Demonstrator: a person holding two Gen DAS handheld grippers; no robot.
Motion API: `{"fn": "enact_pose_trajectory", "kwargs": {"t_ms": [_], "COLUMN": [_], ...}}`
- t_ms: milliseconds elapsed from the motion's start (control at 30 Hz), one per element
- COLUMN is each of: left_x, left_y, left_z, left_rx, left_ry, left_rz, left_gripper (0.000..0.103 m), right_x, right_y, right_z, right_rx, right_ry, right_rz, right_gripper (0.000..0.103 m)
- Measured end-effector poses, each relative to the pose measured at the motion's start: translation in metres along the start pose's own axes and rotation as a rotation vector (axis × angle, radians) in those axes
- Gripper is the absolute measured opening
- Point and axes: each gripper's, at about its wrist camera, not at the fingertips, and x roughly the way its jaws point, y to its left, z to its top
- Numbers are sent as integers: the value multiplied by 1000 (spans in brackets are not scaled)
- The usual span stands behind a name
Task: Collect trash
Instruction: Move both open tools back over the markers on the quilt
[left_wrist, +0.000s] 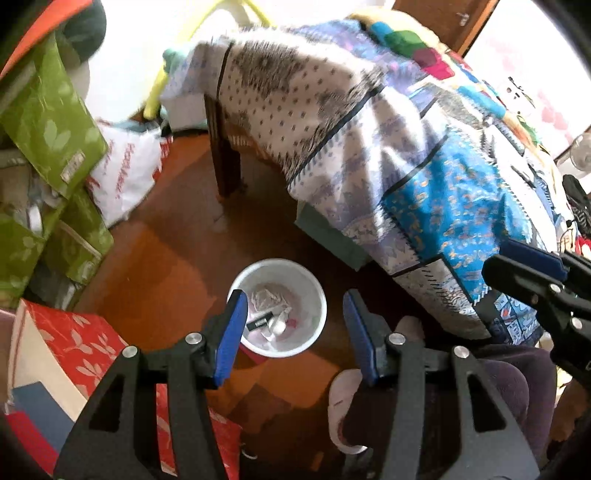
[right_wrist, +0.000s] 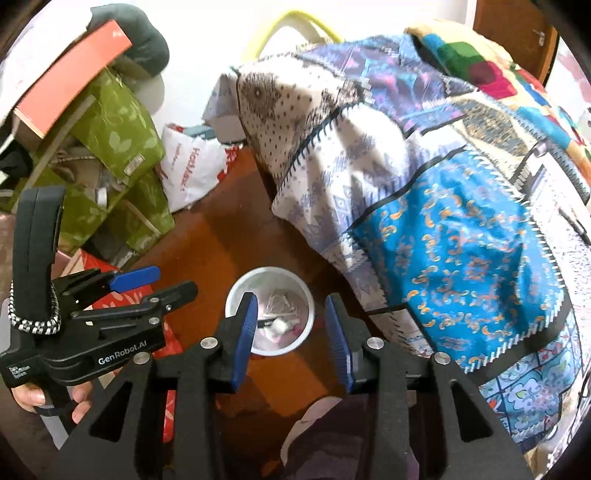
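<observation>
Two grippers: both of mine hung above the floor, pointing steeply down.
Left gripper (left_wrist: 295, 336): jaws stood apart, blue pads clear of everything, nothing held.
Right gripper (right_wrist: 291, 334): jaws parted somewhat less widely, also empty.
Bin (left_wrist: 317, 295): small white bucket stood upright on the brown wooden floor (left_wrist: 177, 258), directly below both grippers and framed between their fingers in each wrist view.
Trash (left_wrist: 271, 314): crumpled white paper, a dark flat piece and pinkish scraps lay inside the bin.
Bed quilt (left_wrist: 424, 166): patchwork cover hung over the bed edge, just right of the bin.
Green boxes (left_wrist: 55, 129): stacked at left, well apart from the bin.
My left hand (right_wrist: 55, 400): fingers wrapped the left gripper's handle.
</observation>
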Motion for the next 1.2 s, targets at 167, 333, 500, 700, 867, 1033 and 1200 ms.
{"fn": "enact_pose_trajectory", "kwargs": {"t_ms": [167,333,500,700,867,1033,1200], "left_x": [-46,-93,-137,-174,-187,-187,-175], "left_y": [-16,-35,-62,-104,-146,-186,-227], "left_z": [1,2,1,0,2,6,16], "left_rx": [28,41,77,154,216,273,333], "left_ry": [-106,-213,-315,-415,-461,-478,-468], "left_rz": [2,-16,-38,-67,-76,-102,-132], "left_gripper": [53,53,53,58,72,83,83], "right_x": [-36,-78,-124,-167,-195,-215,-226], "right_y": [-2,-10,-20,-40,-62,-93,-130], "right_z": [-6,-14,-25,-40,-54,-65,-75], "right_rx": [-7,10,29,66,97,138,189], "right_ry": [-81,-181,-305,-424,-491,-527,-537], "right_rz": [-9,-18,-55,-85,-129,-176,-240], "right_gripper": [36,49,59,68,68,69,69]}}
